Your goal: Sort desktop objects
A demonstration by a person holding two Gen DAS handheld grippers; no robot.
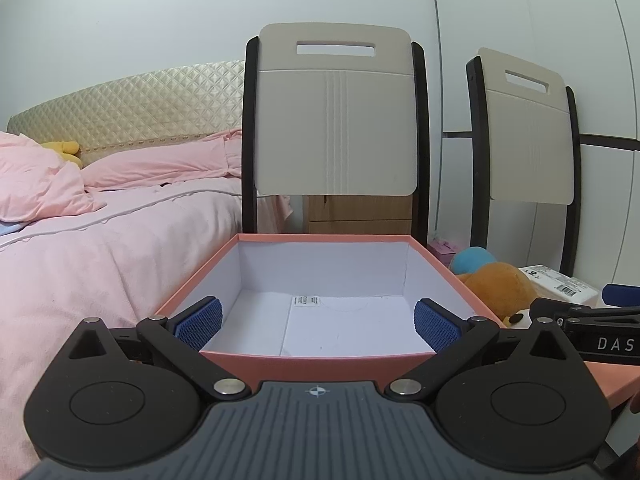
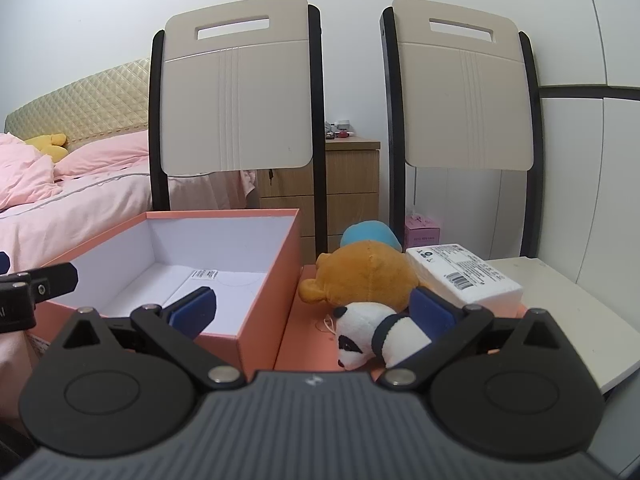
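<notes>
On the far left stands a bed with pink bedding, and a yellow soft toy lies near its quilted headboard. Next to the bed, the left tool points a little downward toward an open salmon box. Its two blue pads stand wide apart and nothing is between them. The box has a white inside with a small label on the floor, and no object lies in it. Behind the box stands a chair with a beige back, and a second chair stands to its right.

To the right of the box, on a flat salmon sheet that lies on the counter, the objects to sort are gathered. A brown plush bear lies on its side, just beside the box wall. A blue plush is behind it. A panda plush lies in front of the bear, touching it. A white wrapped pack with a barcode sits right of the bear.

The right tool is also wide open. The panda lies between its pads, close to the right pad; I cannot tell if it touches.
</notes>
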